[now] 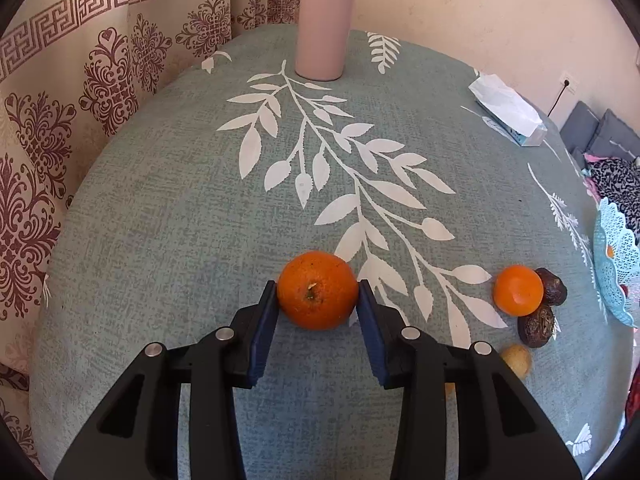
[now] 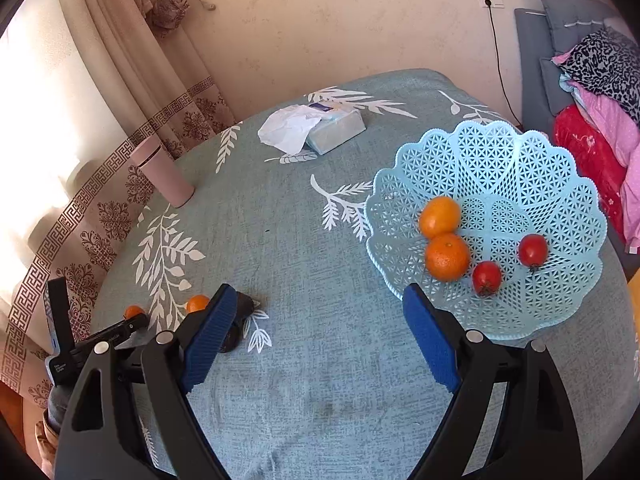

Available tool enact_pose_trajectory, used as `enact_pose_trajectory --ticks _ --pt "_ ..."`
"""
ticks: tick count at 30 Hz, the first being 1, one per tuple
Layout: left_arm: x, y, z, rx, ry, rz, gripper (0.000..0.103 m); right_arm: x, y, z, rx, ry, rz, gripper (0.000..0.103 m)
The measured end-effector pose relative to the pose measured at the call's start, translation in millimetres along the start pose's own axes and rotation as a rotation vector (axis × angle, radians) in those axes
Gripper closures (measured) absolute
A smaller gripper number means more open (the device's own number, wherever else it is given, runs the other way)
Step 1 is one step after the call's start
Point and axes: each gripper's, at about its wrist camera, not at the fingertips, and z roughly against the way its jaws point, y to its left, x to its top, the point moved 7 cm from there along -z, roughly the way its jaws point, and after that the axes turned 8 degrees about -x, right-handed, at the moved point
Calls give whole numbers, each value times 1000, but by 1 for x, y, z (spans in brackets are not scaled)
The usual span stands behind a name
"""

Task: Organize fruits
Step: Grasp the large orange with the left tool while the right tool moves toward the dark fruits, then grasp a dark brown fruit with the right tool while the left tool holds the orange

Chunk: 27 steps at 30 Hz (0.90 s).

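My left gripper (image 1: 318,300) is shut on an orange (image 1: 318,295) that rests on the teal tablecloth; both blue pads touch its sides. To its right lie a second orange (image 1: 518,290), two dark wrinkled fruits (image 1: 536,326) and a small yellowish fruit (image 1: 517,360). My right gripper (image 2: 316,312) is open and empty above the cloth, left of the light blue lattice basket (image 2: 520,160). The basket holds two oranges (image 2: 446,256) and two red fruits (image 2: 487,278). The left gripper (image 2: 120,330) and the held orange (image 2: 134,312) show at the right wrist view's left edge.
A pink tumbler (image 1: 326,20) stands at the table's far edge by the patterned curtain (image 1: 60,128). A tissue pack (image 2: 316,128) lies near the back wall. A couch with piled clothes (image 2: 596,92) stands right of the table.
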Motion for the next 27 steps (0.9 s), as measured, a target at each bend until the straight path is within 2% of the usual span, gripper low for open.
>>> enact_pose_trajectory --ticks 5,11,20,23,27 --pt "4 -18 18 -34 -60 -37 63 -16 18 -20 50 85 12 17" --pt "5 -37 26 -101 -87 -52 63 -31 44 -48 109 201 21 17" --pt "3 -32 24 -143 -101 -21 63 -33 76 -86 115 293 82 17" --pt "1 -25 21 -145 -96 -4 63 -33 87 -94 109 293 123 23" --pt "-2 -18 18 -147 -90 13 63 -33 95 -106 96 295 151 39"
